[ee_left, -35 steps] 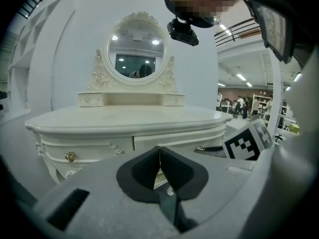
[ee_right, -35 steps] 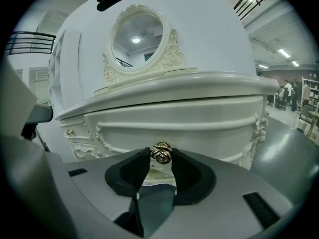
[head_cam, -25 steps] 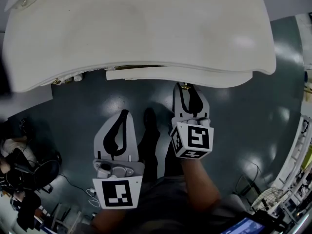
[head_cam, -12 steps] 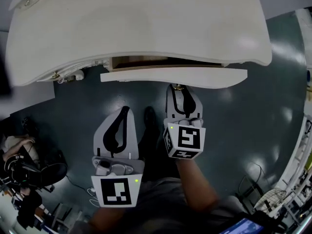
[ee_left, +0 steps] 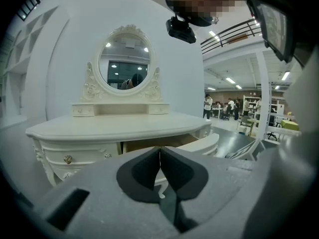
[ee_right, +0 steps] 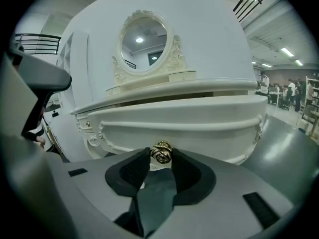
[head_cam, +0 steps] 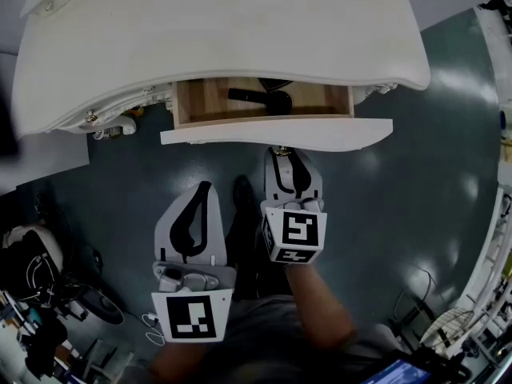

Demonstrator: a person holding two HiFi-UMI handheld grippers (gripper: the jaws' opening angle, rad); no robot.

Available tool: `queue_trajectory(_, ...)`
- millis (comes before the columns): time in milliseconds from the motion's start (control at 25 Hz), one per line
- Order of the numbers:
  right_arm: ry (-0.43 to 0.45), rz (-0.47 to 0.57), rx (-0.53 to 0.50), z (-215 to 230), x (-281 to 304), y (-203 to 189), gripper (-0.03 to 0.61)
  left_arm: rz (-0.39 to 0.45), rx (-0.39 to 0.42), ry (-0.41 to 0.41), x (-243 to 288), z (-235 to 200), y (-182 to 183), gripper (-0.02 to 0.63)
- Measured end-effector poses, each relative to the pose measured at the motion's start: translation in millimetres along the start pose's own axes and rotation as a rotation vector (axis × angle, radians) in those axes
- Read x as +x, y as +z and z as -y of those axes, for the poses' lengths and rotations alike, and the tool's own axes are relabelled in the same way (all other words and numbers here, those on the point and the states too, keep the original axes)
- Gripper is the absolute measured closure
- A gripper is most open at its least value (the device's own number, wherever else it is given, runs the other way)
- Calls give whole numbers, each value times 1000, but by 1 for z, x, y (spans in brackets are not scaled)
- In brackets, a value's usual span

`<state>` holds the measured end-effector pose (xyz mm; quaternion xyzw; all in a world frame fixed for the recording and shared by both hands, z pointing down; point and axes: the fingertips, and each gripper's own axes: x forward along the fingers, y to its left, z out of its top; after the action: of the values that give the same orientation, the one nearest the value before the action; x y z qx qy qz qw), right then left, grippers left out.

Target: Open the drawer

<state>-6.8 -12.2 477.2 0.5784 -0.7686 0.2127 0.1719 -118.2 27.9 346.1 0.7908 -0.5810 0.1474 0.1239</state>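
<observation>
Partway out of the white dressing table [head_cam: 216, 30] stands the drawer [head_cam: 276, 130]. Its curved white front sits clear of the table's edge, and the bare wooden inside is open to the head view. On that wooden bottom lies a dark object [head_cam: 260, 96] with a long handle, perhaps a hairbrush, though the light is too dim to be sure.

At the middle of the drawer front is a gold knob [ee_right: 161, 152] shaped like a rose. The right gripper [head_cam: 286, 157] is clamped on it: in the right gripper view the two dark pads press against the knob from either side, and the white front fills the view just behind. The marker cube [head_cam: 292, 234] sits at the gripper's rear, with the person's forearm [head_cam: 320, 302] below it.

The left gripper [head_cam: 204, 186] hangs to the left of the right one and further back from the table, well apart from the drawer. Its jaws are closed tip to tip with nothing between them.

Beyond those jaws the left gripper view shows the table from the side, with an oval mirror [ee_left: 124, 66] in a carved frame on top and a small side knob [ee_left: 67, 159] on the left pedestal. A dark, glossy floor [head_cam: 400, 198] lies beneath.
</observation>
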Motion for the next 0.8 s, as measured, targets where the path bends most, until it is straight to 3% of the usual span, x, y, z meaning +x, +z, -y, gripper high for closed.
queue_trajectory(800, -5, -7, -14, -9, -43, -30, 440, 24, 5, -9, -47, 14, -13, 598)
